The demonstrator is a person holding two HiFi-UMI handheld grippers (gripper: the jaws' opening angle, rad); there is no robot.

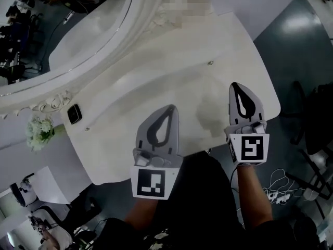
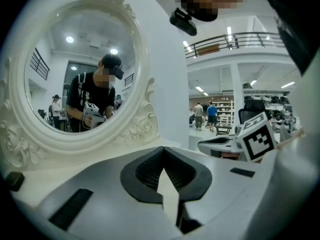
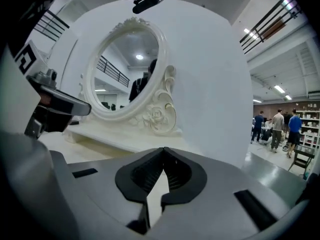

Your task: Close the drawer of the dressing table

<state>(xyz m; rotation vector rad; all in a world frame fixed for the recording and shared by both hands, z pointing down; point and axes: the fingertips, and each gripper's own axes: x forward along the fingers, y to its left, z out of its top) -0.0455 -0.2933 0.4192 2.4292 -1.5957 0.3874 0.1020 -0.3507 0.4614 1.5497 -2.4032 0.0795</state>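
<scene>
From the head view, the white bench (image 1: 156,77) is right below, with its round mirror (image 1: 52,25) at the top left and some flowers (image 1: 39,132) by the left side. The left gripper (image 1: 169,112) and the right gripper (image 1: 237,90) both hang over the front part of the bench, side by side but apart. No drawer sticks out here. It is under the front edge, close to the person, so I think it is pushed in or hidden.

In the left gripper view, the left gripper (image 2: 163,150) has its fingers pressed together with nothing in them. It points at the mirror.

In the right gripper view, the right gripper (image 3: 163,150) has its fingers pressed together too, and they hold nothing.

I think the drawer is hard wood and slides, not heavy and not easy to break. You do not need to grab it. Push flat on the middle of its front so it goes in straight.
</scene>
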